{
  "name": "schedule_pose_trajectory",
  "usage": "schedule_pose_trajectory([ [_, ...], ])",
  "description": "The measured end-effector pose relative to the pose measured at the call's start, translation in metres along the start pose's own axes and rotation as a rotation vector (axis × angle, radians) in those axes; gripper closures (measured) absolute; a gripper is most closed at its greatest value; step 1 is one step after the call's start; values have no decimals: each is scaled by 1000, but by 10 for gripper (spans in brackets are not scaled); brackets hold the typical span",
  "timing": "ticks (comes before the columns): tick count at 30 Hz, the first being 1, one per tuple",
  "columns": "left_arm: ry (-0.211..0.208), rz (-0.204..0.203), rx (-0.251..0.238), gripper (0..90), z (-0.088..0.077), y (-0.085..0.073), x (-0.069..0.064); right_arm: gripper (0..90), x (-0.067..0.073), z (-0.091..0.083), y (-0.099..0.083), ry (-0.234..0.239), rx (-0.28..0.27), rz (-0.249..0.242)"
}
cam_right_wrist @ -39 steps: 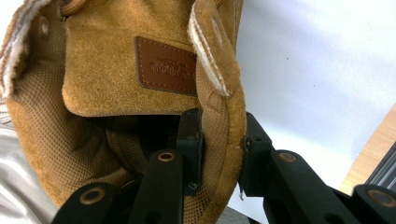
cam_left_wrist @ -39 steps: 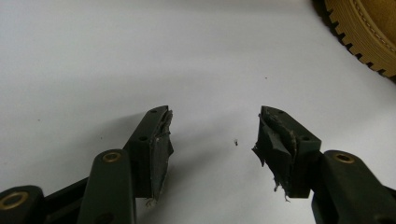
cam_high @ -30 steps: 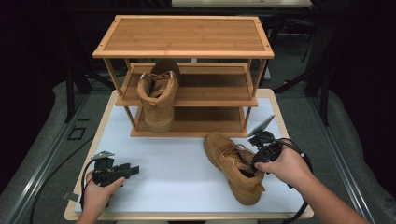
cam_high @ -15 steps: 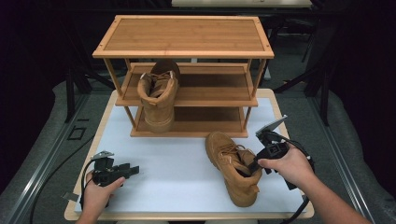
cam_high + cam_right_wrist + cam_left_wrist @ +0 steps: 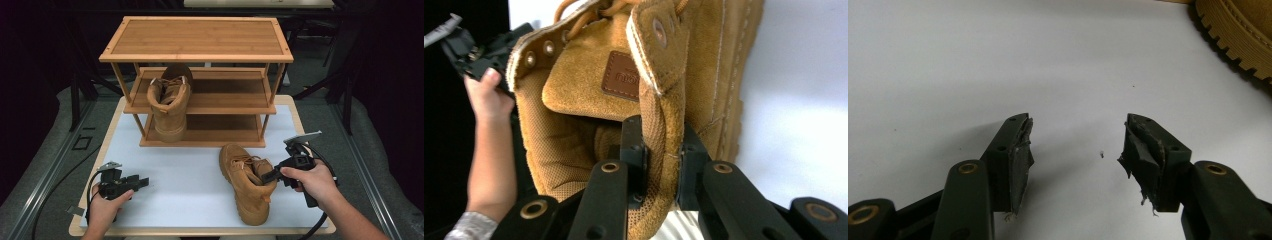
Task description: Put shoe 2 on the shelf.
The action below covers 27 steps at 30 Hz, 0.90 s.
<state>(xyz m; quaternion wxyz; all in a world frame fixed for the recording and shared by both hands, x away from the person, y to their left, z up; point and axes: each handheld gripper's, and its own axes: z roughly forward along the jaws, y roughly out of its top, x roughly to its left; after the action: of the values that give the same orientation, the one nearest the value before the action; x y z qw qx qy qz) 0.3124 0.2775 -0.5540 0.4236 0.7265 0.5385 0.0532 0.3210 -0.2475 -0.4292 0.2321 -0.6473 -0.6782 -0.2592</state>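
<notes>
Table: a white-topped table (image 5: 190, 170) with a pale wooden edge carried everything.
Shoe rack: a three-tier wooden shoe rack (image 5: 196, 37) stood at the far side of the table, top shelf bare.
Boot on rack: one tan suede lace-up boot (image 5: 171, 102) stood on the left part of the rack, its heel and open collar facing the person.
Boot on table: the second tan boot (image 5: 247, 182) lay on the white surface in front of the rack, right of centre, toe toward the near edge, and it leaned over.
Right gripper: the right gripper (image 5: 663, 165), held in the right hand (image 5: 312, 182), was clamped on the boot's collar edge, one jaw inside the mesh lining, the other on the outer suede.
Left gripper: the left gripper (image 5: 1075, 150) sat low over the near-left of the table in the left hand (image 5: 105, 207), jaws spread apart with nothing but bare white surface between them.
Label: a brown leather patch (image 5: 621, 75) on the boot's tongue bore embossed lettering, too blurred to read.
Sole: a ridged tan tread (image 5: 1238, 35) showed at the top right of the left gripper view.
</notes>
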Motion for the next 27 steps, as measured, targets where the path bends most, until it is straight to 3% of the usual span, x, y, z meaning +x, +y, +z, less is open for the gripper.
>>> schedule_pose_trajectory([
  [5,1,11,-3,446,0,0,-1,788,2,0,-4,82,-11,24],
  [10,-4,19,-2,451,0,1,-3,789,7,-4,-9,149,-39,11],
  [16,-1,16,4,454,1,0,-3,788,33,-21,-10,150,-38,-8],
  [27,4,11,-6,454,0,0,-1,788,81,-71,-11,133,-101,-93],
])
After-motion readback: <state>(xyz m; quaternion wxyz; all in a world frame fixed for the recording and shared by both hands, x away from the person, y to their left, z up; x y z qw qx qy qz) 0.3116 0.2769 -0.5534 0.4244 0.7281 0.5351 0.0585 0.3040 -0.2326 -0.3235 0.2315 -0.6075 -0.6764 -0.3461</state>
